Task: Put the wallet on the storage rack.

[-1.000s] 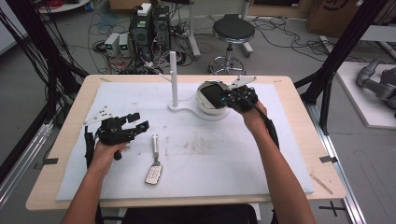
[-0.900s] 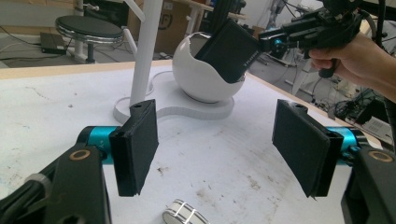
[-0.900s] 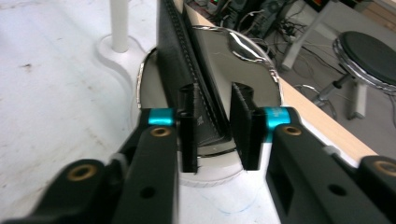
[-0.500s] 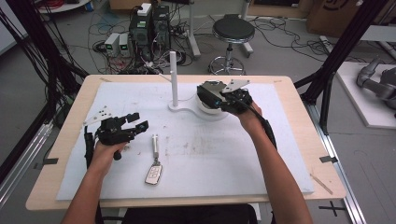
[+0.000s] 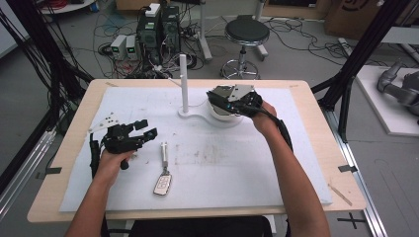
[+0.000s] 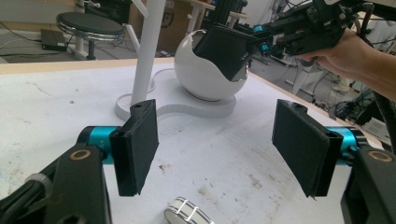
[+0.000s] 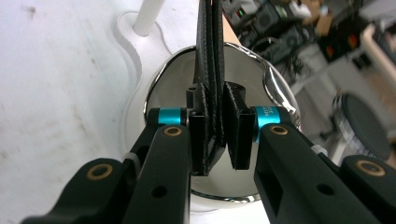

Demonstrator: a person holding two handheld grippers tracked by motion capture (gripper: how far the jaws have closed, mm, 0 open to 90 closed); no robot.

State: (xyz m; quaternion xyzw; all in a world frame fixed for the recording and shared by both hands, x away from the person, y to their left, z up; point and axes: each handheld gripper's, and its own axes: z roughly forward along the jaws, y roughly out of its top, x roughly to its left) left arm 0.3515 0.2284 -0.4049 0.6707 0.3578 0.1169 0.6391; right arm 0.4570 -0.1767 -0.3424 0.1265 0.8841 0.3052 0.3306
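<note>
White sheeting covers the wooden desk (image 5: 316, 148), with cables and a stool on the floor behind.
On the far side stands a white holder with an upright post (image 5: 184, 81) and an egg-shaped bowl (image 6: 205, 77). Right tool (image 5: 222, 101) hangs over that bowl, its jaws just closing to a narrow gap and pinching a flat black wallet (image 7: 211, 70), which stands on edge with its lower end inside the bowl's shiny rim. Left tool (image 5: 148, 132) rests low over the desk on the near left, jaws wide with nothing between them. Just beside it lies a key fob (image 5: 161, 183) with a metal key attached, untouched and well apart from the bowl.
</note>
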